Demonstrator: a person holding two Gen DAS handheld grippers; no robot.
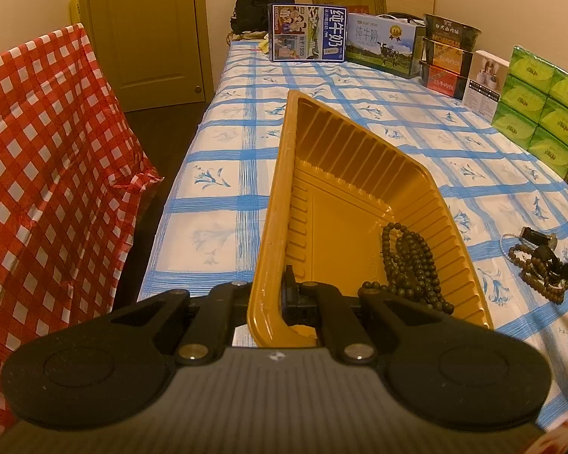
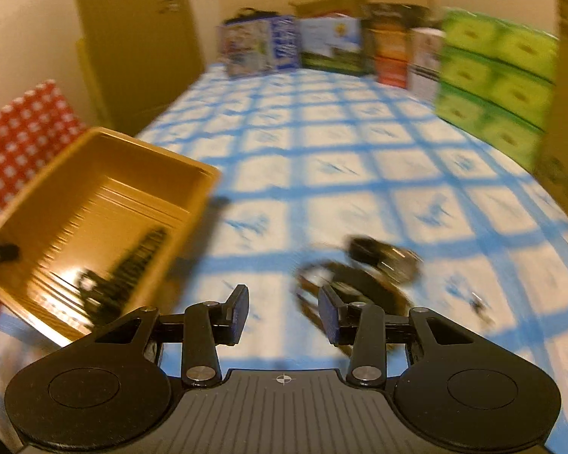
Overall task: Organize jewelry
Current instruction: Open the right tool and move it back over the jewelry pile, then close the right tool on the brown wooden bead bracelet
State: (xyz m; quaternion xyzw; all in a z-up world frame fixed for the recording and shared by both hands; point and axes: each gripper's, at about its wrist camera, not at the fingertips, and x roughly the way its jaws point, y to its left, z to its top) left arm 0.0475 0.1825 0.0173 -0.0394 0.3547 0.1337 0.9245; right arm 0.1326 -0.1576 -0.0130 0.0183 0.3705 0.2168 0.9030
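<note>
My left gripper [image 1: 274, 295] is shut on the near rim of a yellow plastic tray [image 1: 322, 174] and holds it tilted on the blue-checked tablecloth. A dark bead necklace [image 1: 409, 265] lies in the tray's near right corner. A pile of jewelry [image 1: 537, 261], beads and a dark watch, lies on the cloth to the tray's right. In the blurred right wrist view, my right gripper [image 2: 283, 312] is open and empty, just above the cloth. The jewelry pile [image 2: 363, 276] lies just ahead and right of its right finger. The tray [image 2: 94, 204] is to its left.
Milk cartons [image 1: 306, 34], stacked noodle boxes [image 1: 447, 56], a white box [image 1: 484, 83] and green tissue packs [image 1: 541, 109] line the table's far and right edges. A red-checked cloth [image 1: 49, 174] covers something left of the table. A door [image 1: 147, 30] stands behind.
</note>
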